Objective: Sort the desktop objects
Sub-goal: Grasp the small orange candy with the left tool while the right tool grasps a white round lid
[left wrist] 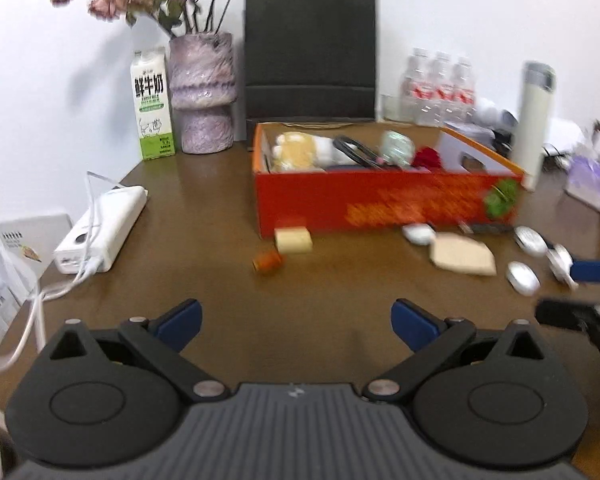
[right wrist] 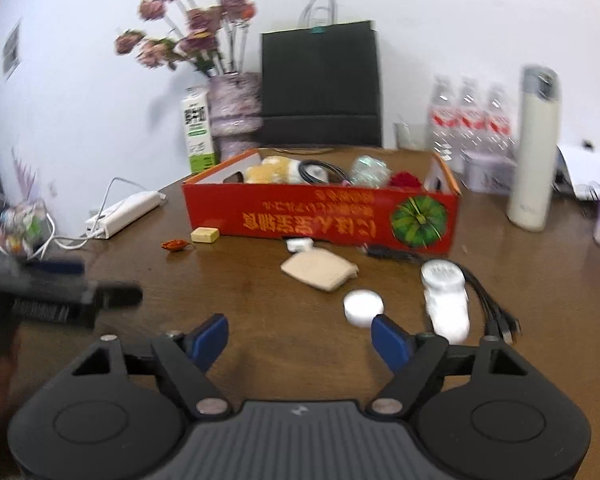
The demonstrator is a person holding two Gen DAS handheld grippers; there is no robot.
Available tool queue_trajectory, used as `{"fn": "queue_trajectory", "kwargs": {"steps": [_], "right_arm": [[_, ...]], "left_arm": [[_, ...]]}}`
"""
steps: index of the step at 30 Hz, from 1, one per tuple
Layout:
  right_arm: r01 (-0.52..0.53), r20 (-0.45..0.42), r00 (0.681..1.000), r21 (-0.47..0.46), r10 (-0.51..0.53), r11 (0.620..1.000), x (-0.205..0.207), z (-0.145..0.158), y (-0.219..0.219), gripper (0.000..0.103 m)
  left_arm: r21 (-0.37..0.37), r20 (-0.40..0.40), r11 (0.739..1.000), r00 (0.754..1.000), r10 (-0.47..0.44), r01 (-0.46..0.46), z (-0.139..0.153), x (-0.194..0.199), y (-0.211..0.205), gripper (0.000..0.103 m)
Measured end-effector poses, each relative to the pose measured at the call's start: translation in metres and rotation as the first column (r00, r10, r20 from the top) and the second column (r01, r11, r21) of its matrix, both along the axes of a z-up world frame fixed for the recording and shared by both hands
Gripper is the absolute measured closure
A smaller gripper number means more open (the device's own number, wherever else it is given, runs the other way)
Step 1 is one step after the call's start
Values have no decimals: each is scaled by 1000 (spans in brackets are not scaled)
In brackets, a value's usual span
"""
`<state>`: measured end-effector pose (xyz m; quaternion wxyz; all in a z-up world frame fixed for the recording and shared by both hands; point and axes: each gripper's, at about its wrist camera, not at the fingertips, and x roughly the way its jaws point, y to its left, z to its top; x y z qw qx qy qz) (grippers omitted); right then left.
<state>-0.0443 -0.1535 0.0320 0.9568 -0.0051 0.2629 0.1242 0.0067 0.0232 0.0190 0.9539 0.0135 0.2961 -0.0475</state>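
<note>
Both the left tongs (left wrist: 296, 320) and right tongs (right wrist: 300, 338) hover apart and empty over the brown wooden bench (left wrist: 340, 280), small loose items ahead awaiting pickup, likely into the red cardboard box (right wrist: 320, 212) beyond.

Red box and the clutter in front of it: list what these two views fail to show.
- Red box contents: near wall hides all but the tops, both views.
- Black cable bundle: plug ends blurred, right wrist view.
- Small orange item: smeared by motion blur, left wrist view.
- Right gripper: cut off at the left wrist view's edge.
</note>
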Motion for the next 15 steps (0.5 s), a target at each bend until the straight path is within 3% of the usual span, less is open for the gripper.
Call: {"fn": "queue_trajectory", "kwargs": {"steps": [1,3,7,10,11,13,15], "right_arm": [[-5,0,1000,-14,5,1000,11,3,3,26],[-18,-15,1000,-33,18,999,37,6,9,26],[-18,-83,996,31,21,999,98,5,19,32],[-16,-140,990,-13,14,1000,134,-8,37,41],[-7,-162,987,-39,1,999,145,-13,43,44],[9,-172,985,-72,-21,997,157,-20,52,63],[7,-141,990,-90,-20,996,158,-23,59,77]], "left_arm": [[-40,-31,999,999,13,-14,-2,19,6,12],[-55,-88,998,996,32,-37,-8,51,13,41],[-12,-93,1000,996,-18,17,-17,79,10,45],[11,-95,998,993,-65,67,-24,83,2,48],[31,-91,997,994,-61,64,-26,84,1,55],[42,-87,998,995,-52,56,-27,85,1,77],[2,-93,999,994,-49,50,-26,86,6,83]]}}
